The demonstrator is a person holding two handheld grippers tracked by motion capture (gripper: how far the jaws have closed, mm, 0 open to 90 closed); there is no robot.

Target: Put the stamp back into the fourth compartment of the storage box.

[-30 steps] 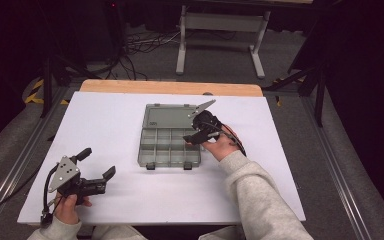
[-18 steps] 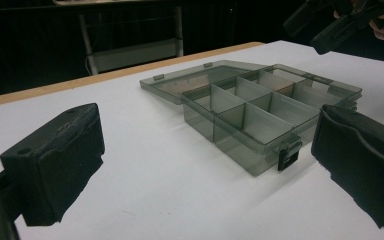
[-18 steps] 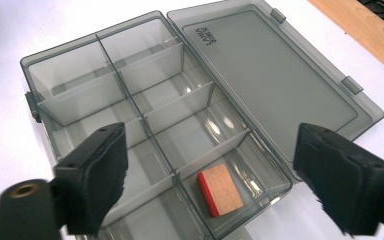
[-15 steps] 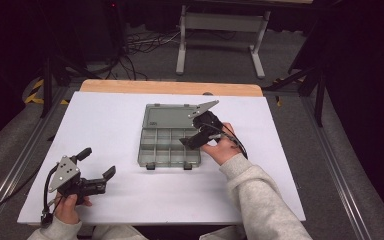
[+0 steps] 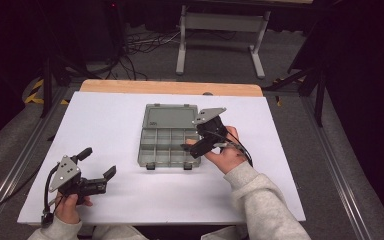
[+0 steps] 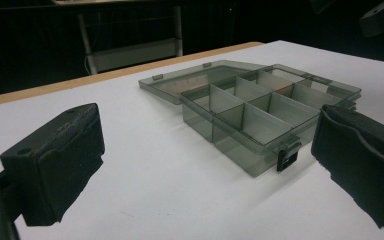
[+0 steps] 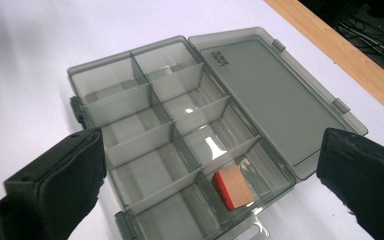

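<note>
High view is showing a white desk (image 5: 130, 120) carrying a grey compartment box (image 5: 170, 137) at its middle, lid lying open and flat. Right gripper (image 5: 198, 146) is hovering at the box's right edge, jaws spread; left gripper (image 5: 99, 170) is sitting well apart near the front-left, jaws spread. Right gripper view is showing a small red-edged wooden block (image 7: 234, 187) lying in one compartment

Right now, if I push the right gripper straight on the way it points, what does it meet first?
Most likely the open organizer box: the right gripper hangs over it, jaws wide apart, aimed down into the compartments near the small red-edged block. Depth is unclear, so a divider might come first.
</note>
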